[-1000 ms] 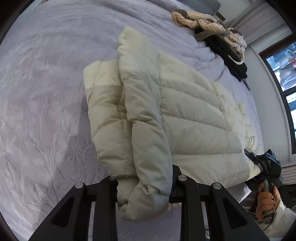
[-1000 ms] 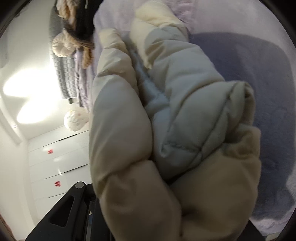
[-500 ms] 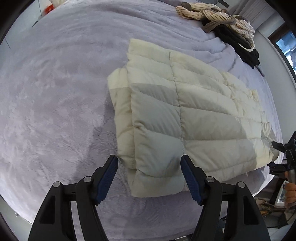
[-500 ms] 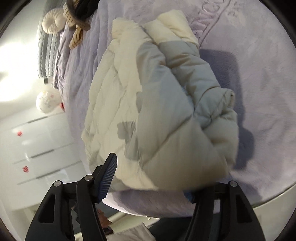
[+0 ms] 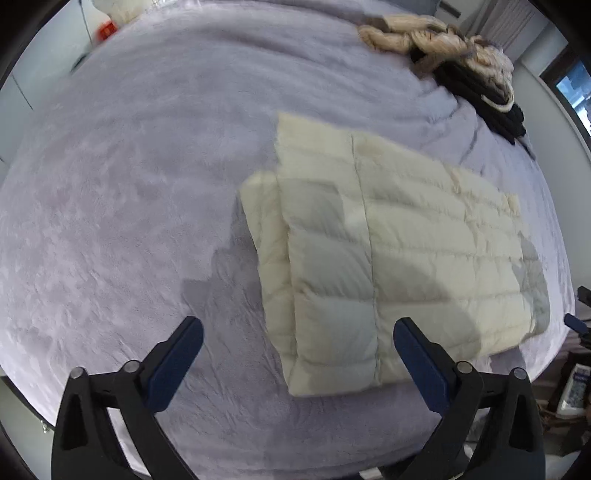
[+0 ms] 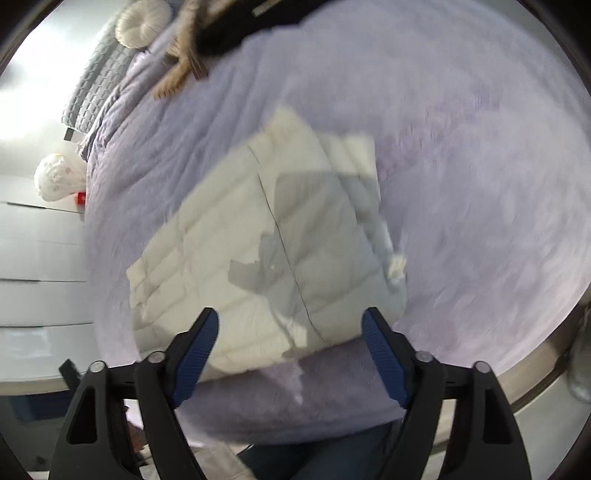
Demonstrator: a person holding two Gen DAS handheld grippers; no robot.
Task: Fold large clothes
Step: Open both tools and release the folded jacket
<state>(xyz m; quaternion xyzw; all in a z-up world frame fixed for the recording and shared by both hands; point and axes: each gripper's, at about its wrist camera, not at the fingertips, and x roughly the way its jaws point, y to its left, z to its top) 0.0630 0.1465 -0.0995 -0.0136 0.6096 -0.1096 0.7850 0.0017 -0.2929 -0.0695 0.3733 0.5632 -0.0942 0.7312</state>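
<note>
1 folded cream jacket [image 5: 399, 258] on the bed [image 5: 129, 184]; 2 grippers, left [image 5: 297, 360] and right [image 6: 289, 349], opening, grasping nothing.

Under me spreads a wide bed [image 5: 129, 192] dressed in a plush lavender cover, softly creased toward its far end; at that far end I see a grey quilted headboard [image 6: 99, 77] with a round cream cushion [image 6: 142, 22] against it; a heap of tan and black clothes [image 5: 461, 62] lies near that end of the bed; beyond the bed's side stand white cupboard fronts [image 6: 37, 266], glossy and bright with daylight; a dark-framed window [image 5: 574, 92] shows at the edge of the left view, beside a pale grey wall [image 5: 546, 107]; shadows fall sharp across the cover.
</note>
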